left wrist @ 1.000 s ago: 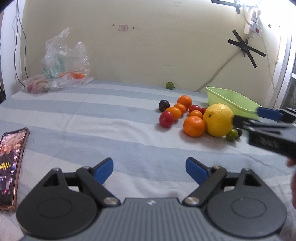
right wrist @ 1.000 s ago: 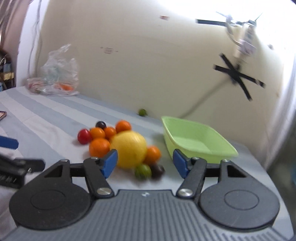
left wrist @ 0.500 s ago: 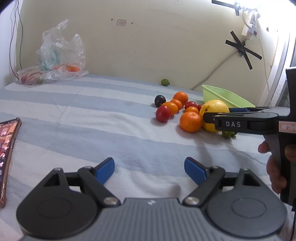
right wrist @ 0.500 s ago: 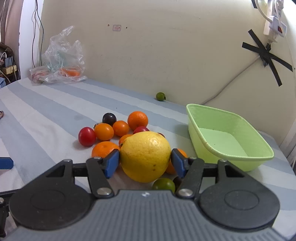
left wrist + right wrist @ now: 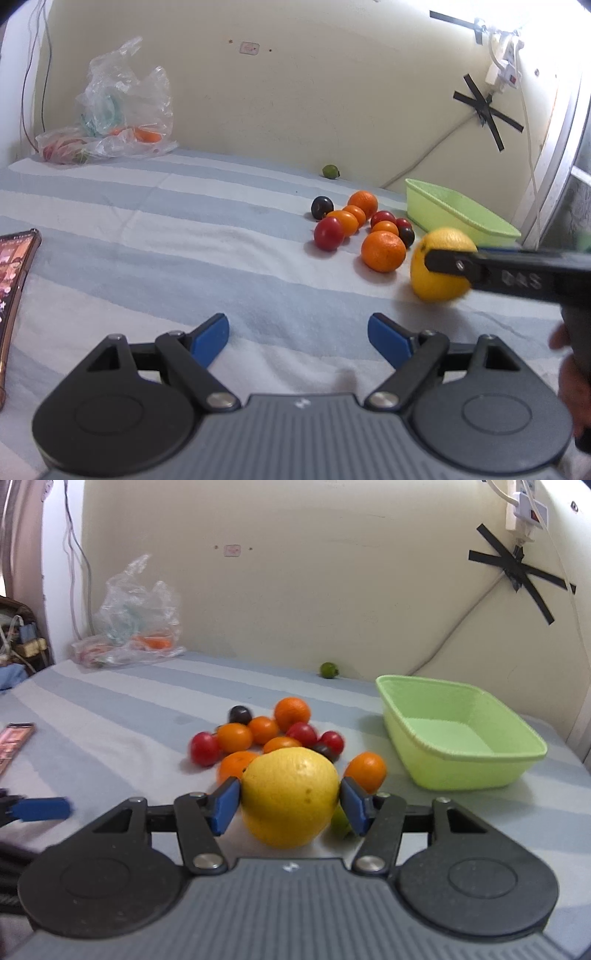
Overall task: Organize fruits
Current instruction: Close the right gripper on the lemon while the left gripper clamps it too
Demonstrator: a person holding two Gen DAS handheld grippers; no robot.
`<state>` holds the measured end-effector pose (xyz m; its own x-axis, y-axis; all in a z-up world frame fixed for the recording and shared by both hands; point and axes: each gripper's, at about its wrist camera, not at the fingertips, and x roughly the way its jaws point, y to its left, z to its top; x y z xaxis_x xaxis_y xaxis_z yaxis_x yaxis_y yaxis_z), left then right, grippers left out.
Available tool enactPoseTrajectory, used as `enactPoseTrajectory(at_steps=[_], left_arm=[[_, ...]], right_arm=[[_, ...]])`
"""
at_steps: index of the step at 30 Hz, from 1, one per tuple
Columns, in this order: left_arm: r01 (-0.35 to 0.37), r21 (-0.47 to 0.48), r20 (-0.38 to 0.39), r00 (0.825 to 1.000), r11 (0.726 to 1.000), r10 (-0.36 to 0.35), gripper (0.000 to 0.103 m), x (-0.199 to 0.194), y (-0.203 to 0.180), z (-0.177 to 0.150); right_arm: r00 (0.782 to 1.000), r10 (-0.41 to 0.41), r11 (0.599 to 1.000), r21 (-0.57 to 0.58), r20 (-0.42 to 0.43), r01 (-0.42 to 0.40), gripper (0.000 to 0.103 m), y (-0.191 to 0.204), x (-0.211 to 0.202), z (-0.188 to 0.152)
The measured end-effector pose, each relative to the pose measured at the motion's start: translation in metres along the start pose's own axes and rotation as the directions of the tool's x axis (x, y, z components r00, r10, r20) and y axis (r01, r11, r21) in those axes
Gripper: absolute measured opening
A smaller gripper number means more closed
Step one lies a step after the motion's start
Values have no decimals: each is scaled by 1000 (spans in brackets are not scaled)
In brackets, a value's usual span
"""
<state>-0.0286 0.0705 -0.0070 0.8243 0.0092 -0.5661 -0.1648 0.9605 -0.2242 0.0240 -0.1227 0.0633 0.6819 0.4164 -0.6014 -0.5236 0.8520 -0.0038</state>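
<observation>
Fruit was the business here, and the big yellow citrus (image 5: 290,797) served as the landmark. The right gripper (image 5: 290,803) had its blue pads (image 5: 226,805) against both flanks of that citrus, clamped across its widest part, probably because a round, heavy fruit would roll out of any narrower hold. It pointed forward and somewhat downward, jaws level, with a hand (image 5: 570,373) behind it on the handle. Whether the citrus rested on the striped cloth (image 5: 147,236) or had lifted clear could not be told. A small green fruit (image 5: 339,821) sat just behind and under the citrus. The left gripper (image 5: 297,334) hung well to the citrus's left with jaws spread and nothing between them, apparently waiting its turn. Just beyond the citrus lay the cluster of oranges and small red and dark fruits (image 5: 266,731), loose on the cloth. Farther back and right of the citrus stood the green basket (image 5: 517,753), empty, likely the destination. Farthest, a lone lime (image 5: 328,670) lay by the wall.
</observation>
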Motion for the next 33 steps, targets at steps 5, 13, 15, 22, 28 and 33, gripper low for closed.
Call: enactPoseTrajectory(at_steps=[5, 13, 15, 22, 28, 33], left_arm=[[15, -63, 17, 1000, 998, -14, 86, -1, 10, 1], [26, -54, 21, 999, 998, -25, 87, 3, 3, 7], [30, -66, 25, 999, 997, -29, 88, 5, 5, 11], [9, -115, 105, 994, 993, 3, 88, 13, 20, 40], [48, -166, 59, 998, 985, -38, 60, 49, 36, 72], [71, -147, 49, 997, 987, -65, 61, 51, 34, 67]], right_arm=[[994, 109, 990, 89, 27, -111, 16, -4, -25, -2], [986, 147, 978, 162, -79, -133, 5, -3, -11, -12], [984, 160, 974, 176, -84, -143, 5, -5, -9, -17], [987, 162, 981, 110, -1, -160, 10, -10, -16, 0], [978, 209, 974, 87, 20, -210, 13, -6, 3, 18], [972, 234, 970, 63, 24, -235, 22, 3, 7, 17]])
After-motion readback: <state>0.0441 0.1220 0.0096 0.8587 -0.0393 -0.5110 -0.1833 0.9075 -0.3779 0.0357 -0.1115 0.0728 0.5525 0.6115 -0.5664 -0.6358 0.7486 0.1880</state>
